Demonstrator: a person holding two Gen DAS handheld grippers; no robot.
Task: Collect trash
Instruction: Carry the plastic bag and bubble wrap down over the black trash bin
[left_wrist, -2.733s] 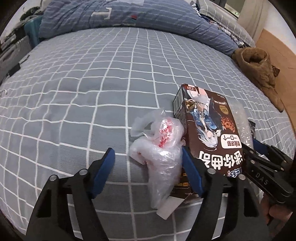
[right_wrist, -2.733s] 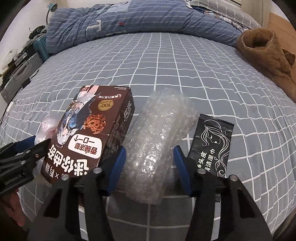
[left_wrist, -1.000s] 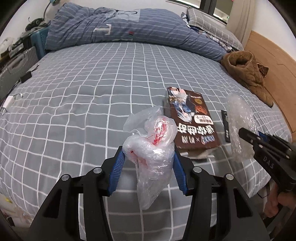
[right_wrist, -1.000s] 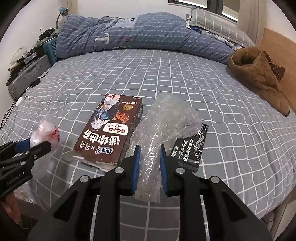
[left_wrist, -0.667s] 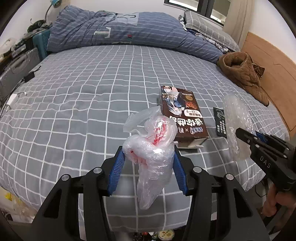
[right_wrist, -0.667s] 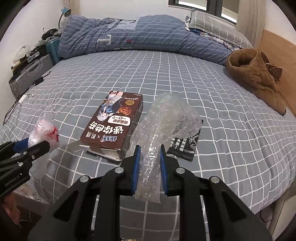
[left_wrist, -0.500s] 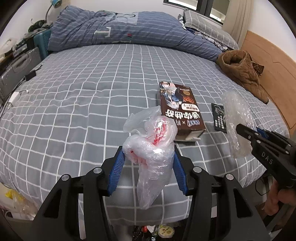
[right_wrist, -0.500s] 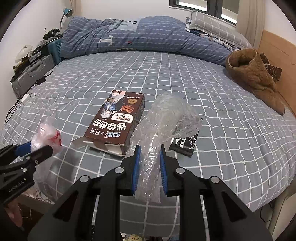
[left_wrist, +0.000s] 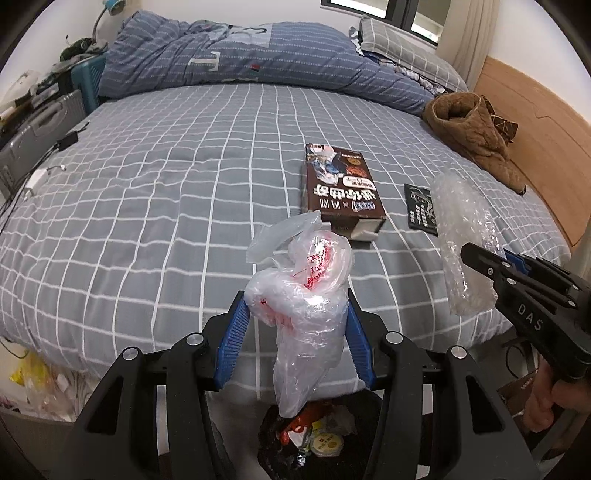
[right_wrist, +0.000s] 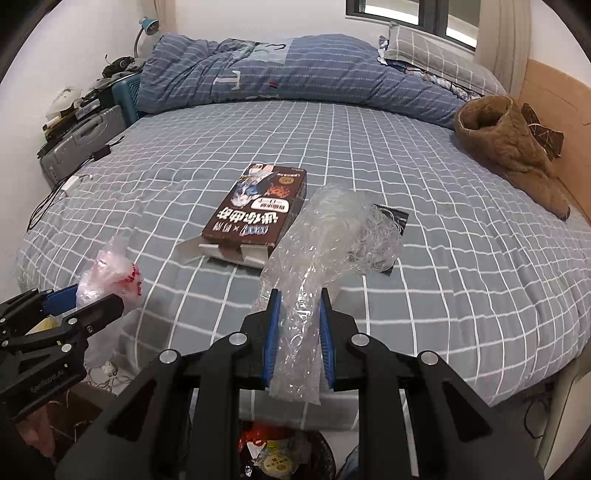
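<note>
My left gripper (left_wrist: 295, 317) is shut on a crumpled clear plastic bag with red print (left_wrist: 306, 306), held in the air over the bed's near edge. My right gripper (right_wrist: 297, 321) is shut on a roll of bubble wrap (right_wrist: 317, 258), also lifted. Each shows in the other's view: the bubble wrap (left_wrist: 461, 240) at right, the plastic bag (right_wrist: 110, 280) at left. A brown snack box (left_wrist: 341, 188) and a black sachet (left_wrist: 421, 206) lie on the grey checked bed sheet (left_wrist: 147, 184). Below the grippers a dark trash bin (left_wrist: 317, 435) with rubbish sits on the floor.
A blue quilt (left_wrist: 258, 59) is piled at the far side of the bed, a brown fleece garment (left_wrist: 476, 133) at the right by the wooden headboard (left_wrist: 535, 129). A suitcase (right_wrist: 81, 144) and clutter stand at the left. A hand (left_wrist: 546, 398) grips the right tool.
Both grippers drew back from the bed with their loads, so the box and sachet look farther away. The trash bin on the floor has come into view below.
</note>
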